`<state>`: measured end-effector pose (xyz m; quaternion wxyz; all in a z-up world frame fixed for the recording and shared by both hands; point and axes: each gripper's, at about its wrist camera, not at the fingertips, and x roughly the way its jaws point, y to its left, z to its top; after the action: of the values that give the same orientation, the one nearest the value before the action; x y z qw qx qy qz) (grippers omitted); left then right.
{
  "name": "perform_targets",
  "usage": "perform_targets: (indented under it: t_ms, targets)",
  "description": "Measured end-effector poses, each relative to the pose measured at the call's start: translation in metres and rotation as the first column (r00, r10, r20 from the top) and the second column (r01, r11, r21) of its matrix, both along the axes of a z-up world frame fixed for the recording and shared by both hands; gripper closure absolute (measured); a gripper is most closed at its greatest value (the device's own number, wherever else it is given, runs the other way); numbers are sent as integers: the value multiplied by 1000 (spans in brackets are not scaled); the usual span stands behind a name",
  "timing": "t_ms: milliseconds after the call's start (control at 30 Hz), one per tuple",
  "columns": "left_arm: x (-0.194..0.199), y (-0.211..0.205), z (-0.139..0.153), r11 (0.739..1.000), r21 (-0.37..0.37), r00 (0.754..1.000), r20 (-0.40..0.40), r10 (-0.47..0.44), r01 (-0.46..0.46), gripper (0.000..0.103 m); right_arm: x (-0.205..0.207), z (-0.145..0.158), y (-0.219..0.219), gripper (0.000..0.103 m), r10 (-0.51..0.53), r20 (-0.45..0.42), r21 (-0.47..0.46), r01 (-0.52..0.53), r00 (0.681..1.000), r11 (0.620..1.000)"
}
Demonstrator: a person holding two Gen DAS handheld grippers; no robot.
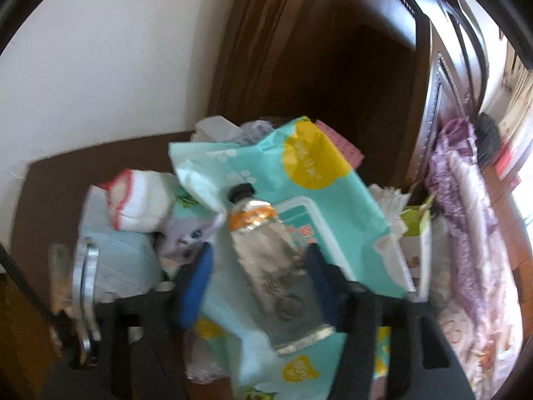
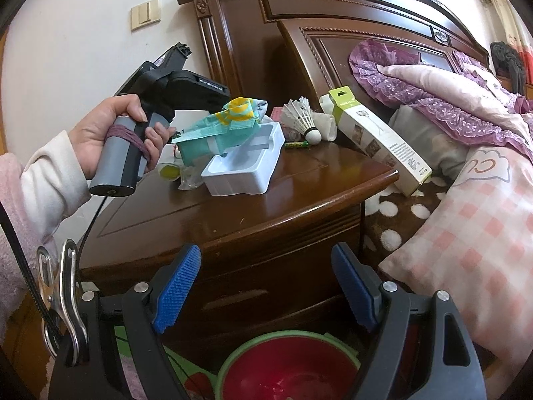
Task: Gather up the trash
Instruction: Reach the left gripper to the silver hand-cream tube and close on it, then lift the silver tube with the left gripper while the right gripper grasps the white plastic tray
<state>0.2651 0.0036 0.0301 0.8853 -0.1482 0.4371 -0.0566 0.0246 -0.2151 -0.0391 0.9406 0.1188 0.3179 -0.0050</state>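
Observation:
A silver tube with a black cap and an orange band lies on a crumpled teal wipes packet. My left gripper straddles the tube. Its right pad is against the tube, and a strip of packet shows between the left pad and the tube, though the picture is blurred. In the right wrist view a hand holds that gripper over the packet on the nightstand. My right gripper is open with nothing in it, above a red bowl with a green rim.
A white plastic tray, a shuttlecock, a green battery and a leaning green-and-white box crowd the nightstand. White crumpled paper sits left of the packet. The dark headboard stands behind, with bedding and a checked pillow on the right.

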Motion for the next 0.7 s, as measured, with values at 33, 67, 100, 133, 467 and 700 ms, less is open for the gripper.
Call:
perform_targets:
  t_ms: [33, 67, 100, 133, 467, 700]
  targets:
    - [-1, 0, 1, 1000, -5, 1000, -1, -2, 2, 58, 0, 0, 0, 20, -1, 0, 0, 1, 1000, 1000]
    - [-2, 0, 2, 1000, 8, 1000, 2, 1, -1, 60, 0, 0, -1, 20, -3, -1, 0, 3, 1000, 1000]
    - [-3, -1, 4, 1000, 32, 1000, 10, -1, 0, 62, -1, 0, 0, 20, -4, -1, 0, 4, 1000, 1000]
    - [-4, -3, 5, 999, 49, 1000, 19, -6, 5, 62, -1, 0, -1, 20, -6, -1, -1, 6, 1000, 1000]
    - [-19, -6, 21, 993, 102, 995, 73, -71, 63, 94, -1, 0, -3, 20, -19, -2, -4, 19, 1000, 1000]
    - [-38, -13, 42, 991, 109, 991, 107, -85, 74, 100, -2, 3, 3, 20, -11, 5, -22, 11, 1000, 1000]
